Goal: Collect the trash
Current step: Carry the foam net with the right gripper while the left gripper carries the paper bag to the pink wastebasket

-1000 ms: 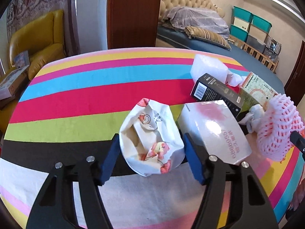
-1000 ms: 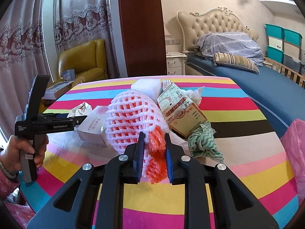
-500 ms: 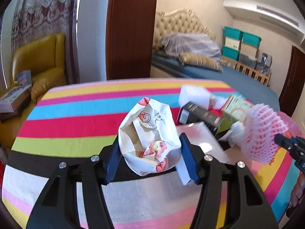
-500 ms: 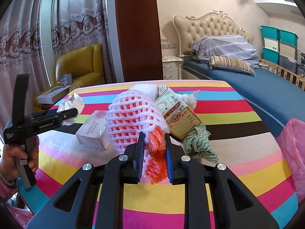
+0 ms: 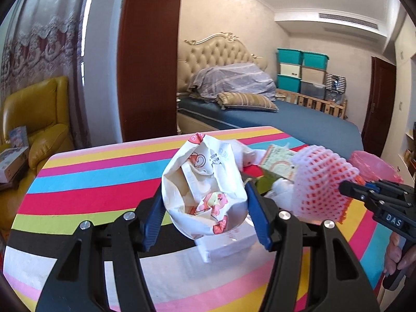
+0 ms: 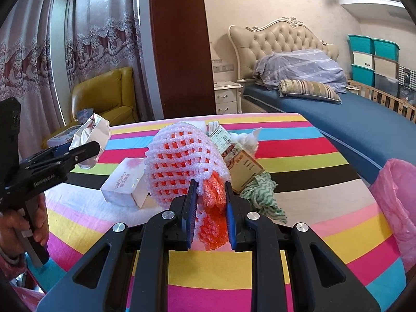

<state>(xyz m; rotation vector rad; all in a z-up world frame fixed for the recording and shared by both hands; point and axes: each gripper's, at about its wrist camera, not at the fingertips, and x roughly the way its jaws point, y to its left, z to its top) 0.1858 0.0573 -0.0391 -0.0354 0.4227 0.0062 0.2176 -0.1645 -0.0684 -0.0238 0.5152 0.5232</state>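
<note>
My left gripper [image 5: 205, 202] is shut on a crumpled white paper bag [image 5: 205, 182] with pink cartoon print and holds it above the striped table [image 5: 91, 182]. The bag also shows in the right wrist view [image 6: 91, 132], held by the left gripper [image 6: 83, 150]. My right gripper [image 6: 209, 195] is shut on a white and orange foam fruit net [image 6: 182, 166], lifted off the table. The net shows in the left wrist view [image 5: 319, 182] with the right gripper [image 5: 364, 189] behind it.
On the table lie a white tissue box [image 6: 124, 184], a printed carton [image 6: 236, 161], a green cloth [image 6: 262, 192] and white wadded paper [image 6: 244, 137]. A pink plastic bag [image 6: 397, 200] hangs at the table's right edge. A bed and a yellow armchair stand beyond.
My left gripper has closed on the paper bag and lifted it off the table. My right gripper has held the foam net and risen slightly.
</note>
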